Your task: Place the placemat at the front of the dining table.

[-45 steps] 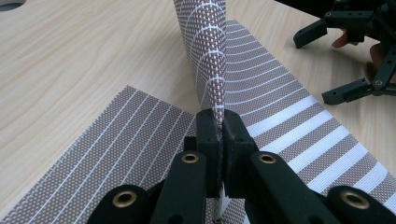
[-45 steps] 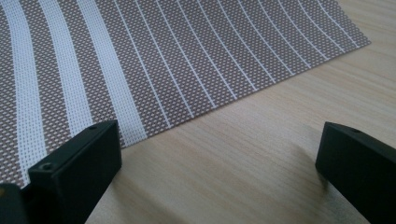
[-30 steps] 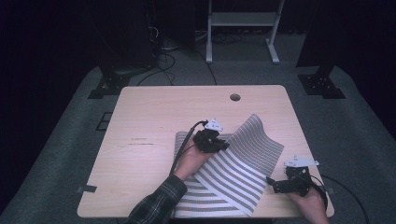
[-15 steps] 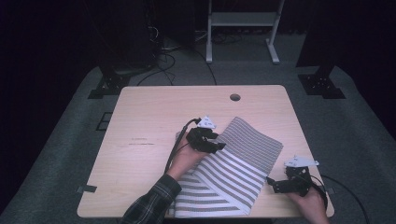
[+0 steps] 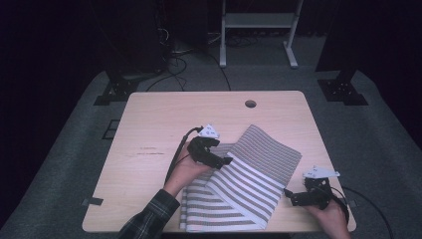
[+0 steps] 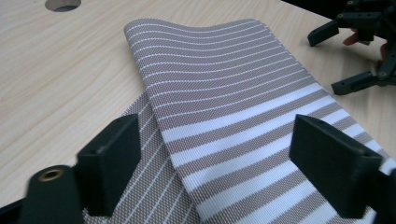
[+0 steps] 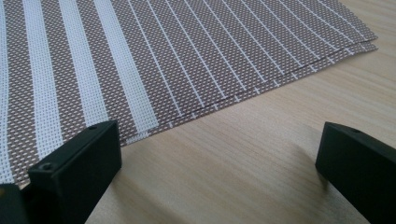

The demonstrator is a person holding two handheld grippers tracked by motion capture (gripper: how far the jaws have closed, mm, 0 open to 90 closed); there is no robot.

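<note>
Nearest you, your right tool point(image 5: 291, 197) sits low at the counter's point(image 5: 149, 124) near right corner, jaws spread wide and holding nothing. In the right gripper view bare wood lies between its jaws, and the striped placemat's point(image 5: 249, 174) doubled edge runs just ahead of them, slanting from the left jaw up and away to the right. So the placemat lies forward and to the left of that tool, close but not touching.

A little farther in, your left tool point(image 5: 224, 160) hovers over the placemat's left side. Its jaws have just been opening and now stand wide, with nothing pinched; the cloth lies under and between them but the pads are off it.

The placemat rests folded on the counter's near right half, 2 layers stacked, its long axis running diagonally from the near edge toward the far right. The folded flap's far corner bows up slightly.

Beyond it, the round hole point(image 5: 250, 103) in the counter sits well apart. For any squaring of the fold, I judge your left tool is the nearer one.
</note>
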